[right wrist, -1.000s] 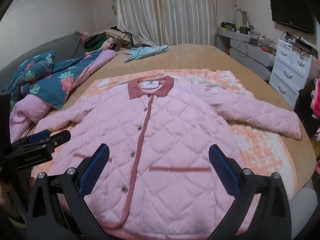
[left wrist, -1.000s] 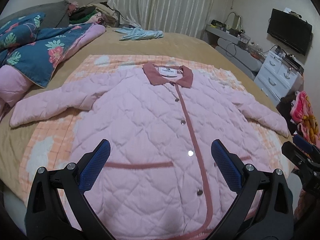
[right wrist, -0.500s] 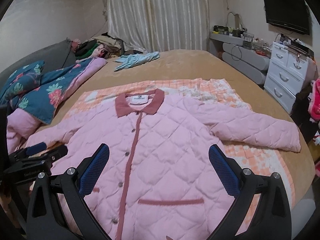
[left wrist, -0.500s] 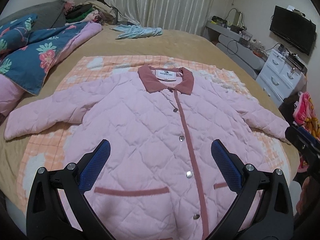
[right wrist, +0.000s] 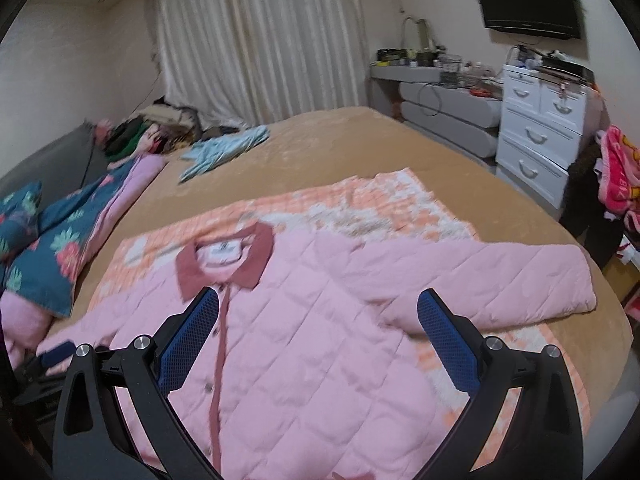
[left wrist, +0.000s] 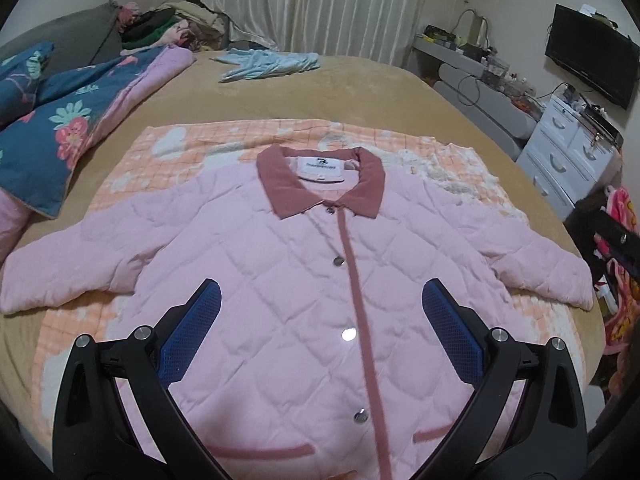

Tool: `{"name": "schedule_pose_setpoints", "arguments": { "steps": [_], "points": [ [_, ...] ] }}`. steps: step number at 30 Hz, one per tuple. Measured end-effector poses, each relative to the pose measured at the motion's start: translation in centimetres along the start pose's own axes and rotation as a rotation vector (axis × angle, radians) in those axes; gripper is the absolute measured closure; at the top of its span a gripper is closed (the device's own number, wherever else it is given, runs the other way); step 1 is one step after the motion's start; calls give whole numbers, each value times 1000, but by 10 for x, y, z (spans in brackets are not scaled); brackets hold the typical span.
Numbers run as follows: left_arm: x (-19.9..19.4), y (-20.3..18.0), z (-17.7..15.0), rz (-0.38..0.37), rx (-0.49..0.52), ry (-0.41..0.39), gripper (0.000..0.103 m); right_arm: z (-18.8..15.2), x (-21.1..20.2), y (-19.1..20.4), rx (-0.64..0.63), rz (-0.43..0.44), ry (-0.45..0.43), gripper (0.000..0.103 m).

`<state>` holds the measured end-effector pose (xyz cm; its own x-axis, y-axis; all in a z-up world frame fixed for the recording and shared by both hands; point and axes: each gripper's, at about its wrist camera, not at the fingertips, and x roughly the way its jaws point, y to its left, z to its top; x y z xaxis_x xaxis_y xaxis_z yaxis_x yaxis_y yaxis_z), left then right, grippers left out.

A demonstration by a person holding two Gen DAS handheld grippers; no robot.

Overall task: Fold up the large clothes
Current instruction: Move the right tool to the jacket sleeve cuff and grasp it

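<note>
A pink quilted jacket [left wrist: 280, 280] with a dusty-red collar [left wrist: 280, 188] lies flat and buttoned on an orange checked blanket [left wrist: 192, 140] on the bed, both sleeves spread out. My left gripper [left wrist: 320, 316] is open and empty, hovering above the jacket's front. My right gripper [right wrist: 318, 320] is open and empty above the jacket [right wrist: 320, 340], with its right sleeve [right wrist: 500, 280] beyond the right finger. The left gripper shows at the left edge of the right wrist view [right wrist: 52, 356].
A blue floral quilt [left wrist: 60, 120] lies on the bed's left side. A light blue garment [left wrist: 272, 62] lies at the far end. A white drawer unit [left wrist: 568, 152] and a TV [left wrist: 592, 68] stand to the right. Clothes are piled at the back left [left wrist: 160, 28].
Both grippers have moved forward over the jacket toward the collar and tilted up. The right gripper has swung toward the right sleeve. Both stay open and empty.
</note>
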<state>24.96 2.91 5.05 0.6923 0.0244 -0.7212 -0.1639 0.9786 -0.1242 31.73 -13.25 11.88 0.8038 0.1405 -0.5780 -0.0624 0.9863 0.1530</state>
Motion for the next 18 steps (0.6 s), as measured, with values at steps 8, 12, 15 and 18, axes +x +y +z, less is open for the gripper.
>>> {"name": "schedule_pose_setpoints", "arguments": {
  "steps": [8, 12, 15, 18],
  "points": [
    [28, -38, 18, -56, 82, 14, 8, 22, 24, -51, 72, -91, -29, 4],
    [46, -57, 20, -62, 99, 32, 8, 15, 43, -88, 135, -154, -7, 4],
    [60, -72, 20, -82, 108, 49, 8, 9, 57, -120, 188, -200, 12, 4],
    [73, -86, 18, -91, 117, 63, 8, 4, 74, -146, 209, -262, 39, 4]
  ]
}}
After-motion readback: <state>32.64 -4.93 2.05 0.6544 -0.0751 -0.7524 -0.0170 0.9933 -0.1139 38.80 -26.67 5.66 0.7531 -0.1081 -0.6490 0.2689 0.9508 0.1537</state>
